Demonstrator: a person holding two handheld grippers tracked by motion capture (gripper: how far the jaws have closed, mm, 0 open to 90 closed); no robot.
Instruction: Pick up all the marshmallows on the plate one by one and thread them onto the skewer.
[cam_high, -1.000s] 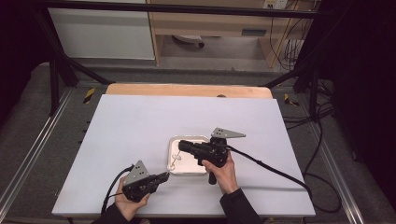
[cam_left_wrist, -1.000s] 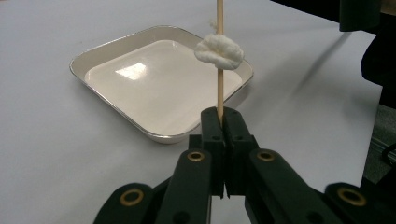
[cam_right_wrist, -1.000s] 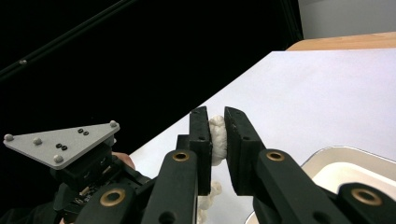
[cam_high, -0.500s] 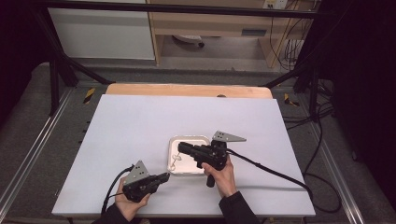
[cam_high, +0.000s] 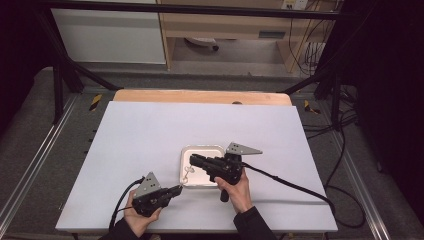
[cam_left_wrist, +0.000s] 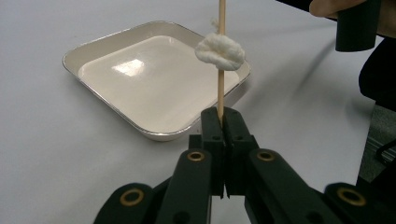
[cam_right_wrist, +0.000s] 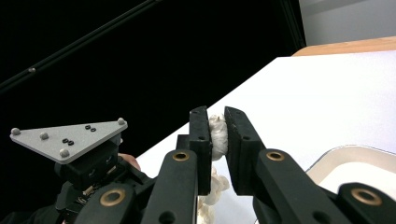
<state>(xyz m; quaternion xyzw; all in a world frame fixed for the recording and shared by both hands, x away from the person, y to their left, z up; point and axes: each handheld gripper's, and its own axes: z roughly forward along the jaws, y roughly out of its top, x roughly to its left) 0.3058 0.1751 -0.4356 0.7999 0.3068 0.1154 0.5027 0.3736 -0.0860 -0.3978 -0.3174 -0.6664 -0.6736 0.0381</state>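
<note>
**Stick and fluff over the tray**

My left hand-held gripper (cam_left_wrist: 220, 122) is clamped tight on a thin wooden stick (cam_left_wrist: 221, 88) that stands upright, a white cotton wad (cam_left_wrist: 220, 51) skewered on it, just beside the white tray (cam_left_wrist: 140, 84) on the tabletop (cam_high: 150, 135). My right hand-held gripper (cam_right_wrist: 215, 128) pinches another white cotton piece (cam_right_wrist: 218, 135) above the tray.

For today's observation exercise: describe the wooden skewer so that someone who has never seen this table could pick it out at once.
Start at the white table and find the shallow white tray near its front edge. Just in front of the tray, the left gripper is shut on the foot of the skewer, a thin pale stick standing upright. Unlike anything nearby, it has a white cotton wad threaded on it.
</note>
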